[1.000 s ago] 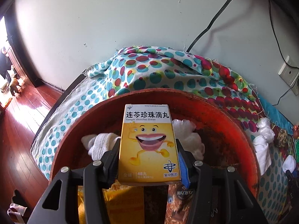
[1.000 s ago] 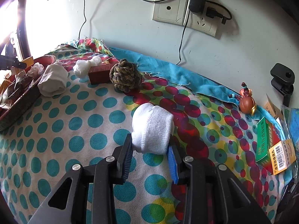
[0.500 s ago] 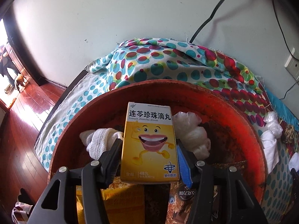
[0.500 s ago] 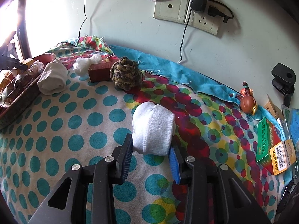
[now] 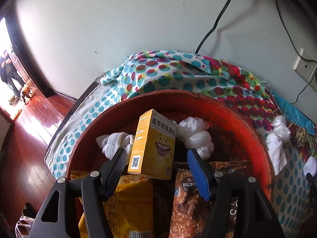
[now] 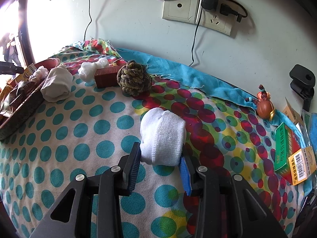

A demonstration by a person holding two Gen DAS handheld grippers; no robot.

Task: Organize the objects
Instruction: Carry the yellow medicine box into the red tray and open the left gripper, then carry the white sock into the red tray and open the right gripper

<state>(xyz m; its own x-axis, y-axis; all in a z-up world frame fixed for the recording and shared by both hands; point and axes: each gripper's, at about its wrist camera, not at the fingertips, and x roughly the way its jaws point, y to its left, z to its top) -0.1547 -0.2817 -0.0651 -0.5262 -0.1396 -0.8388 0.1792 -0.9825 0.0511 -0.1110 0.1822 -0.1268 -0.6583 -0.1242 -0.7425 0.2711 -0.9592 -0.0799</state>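
In the left wrist view my left gripper (image 5: pixel 156 156) is open over a round red tray (image 5: pixel 257 138). A yellow medicine box (image 5: pixel 153 146) with a smiling face stands tilted between the jaws, free of both pads, resting on snack packets (image 5: pixel 134 202) in the tray. A white sock (image 5: pixel 115 142) and a knotted white plastic bag (image 5: pixel 196 136) lie behind it. In the right wrist view my right gripper (image 6: pixel 160 158) is shut on a rolled white sock (image 6: pixel 162 136) just above the dotted cloth (image 6: pixel 79 138).
The right wrist view shows another rolled sock (image 6: pixel 57 85), a white bag (image 6: pixel 91 69), a brown box (image 6: pixel 108 77), a rope ball (image 6: pixel 134 80), a small figurine (image 6: pixel 264 107) and green and yellow boxes (image 6: pixel 285 150). The tray edge (image 6: pixel 21 107) is at far left. Wall sockets (image 6: pixel 198 11) are behind.
My left gripper has opened and let go of the yellow box, which has turned and tilted onto the packets in the tray. My right gripper still holds the sock, shifted slightly.
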